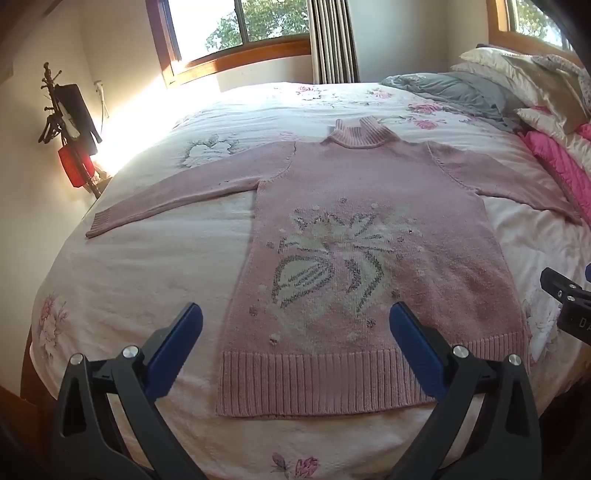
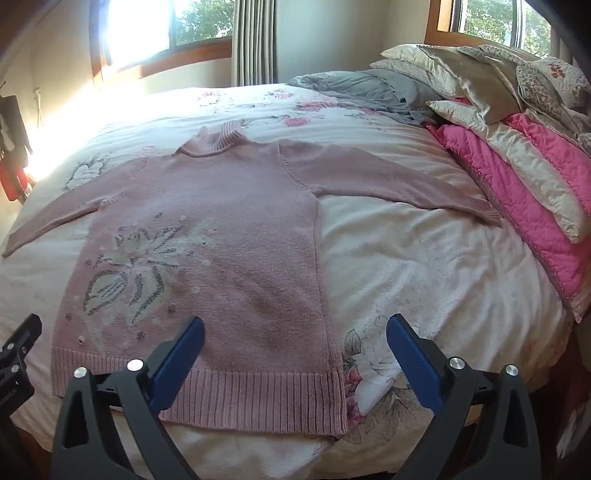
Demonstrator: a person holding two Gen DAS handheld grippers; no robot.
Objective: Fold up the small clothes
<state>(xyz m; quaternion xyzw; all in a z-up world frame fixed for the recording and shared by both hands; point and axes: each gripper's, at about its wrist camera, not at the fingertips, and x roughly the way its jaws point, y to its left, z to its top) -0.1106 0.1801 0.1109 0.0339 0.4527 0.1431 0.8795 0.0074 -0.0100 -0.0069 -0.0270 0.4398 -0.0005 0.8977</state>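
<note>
Left and right wrist views of a bed (image 1: pixel 122 266) covered with a white quilt printed with pink flowers. A pale pink knitted sweater (image 1: pixel 369 206) (image 2: pixel 236 229) with a ribbed turtleneck collar lies flat and face up at the middle of the quilt, unfolded. Its ribbed hem (image 1: pixel 332 384) (image 2: pixel 229 398) lies toward the near edge of the bed; the collar (image 1: pixel 358 137) (image 2: pixel 214 142) points toward the far wall. Both sleeves are spread outward, one toward the sunlit side (image 1: pixel 170 199) and one toward the pillows (image 2: pixel 399 184). A white and grey flower motif (image 1: pixel 332 266) (image 2: pixel 129 269) is knitted into the front.

The left claw (image 1: pixel 295 350), black with blue finger pads (image 1: pixel 173 347), is spread wide and grasps nothing; it hovers over the hem, one pad above the bare quilt beside the sweater's edge, the other above the knit. The right claw (image 2: pixel 295 354) is likewise spread wide and empty; one blue pad (image 2: pixel 177 358) stands over the hem, the other (image 2: pixel 413 362) over the quilt beside the sweater's other edge. Whether either claw touches the fabric cannot be told.

At the head of the bed lie cream pillows (image 2: pixel 472 77), a bright pink quilted cover (image 2: pixel 517 206) and a crumpled grey blanket (image 1: pixel 454 92) (image 2: pixel 354 88). Wood-framed windows (image 1: pixel 236 33) (image 2: pixel 480 22) and a striped curtain (image 1: pixel 332 40) stand behind. A coat stand (image 1: pixel 70 129) carrying dark and red items stands against the wall at the sunlit side.
</note>
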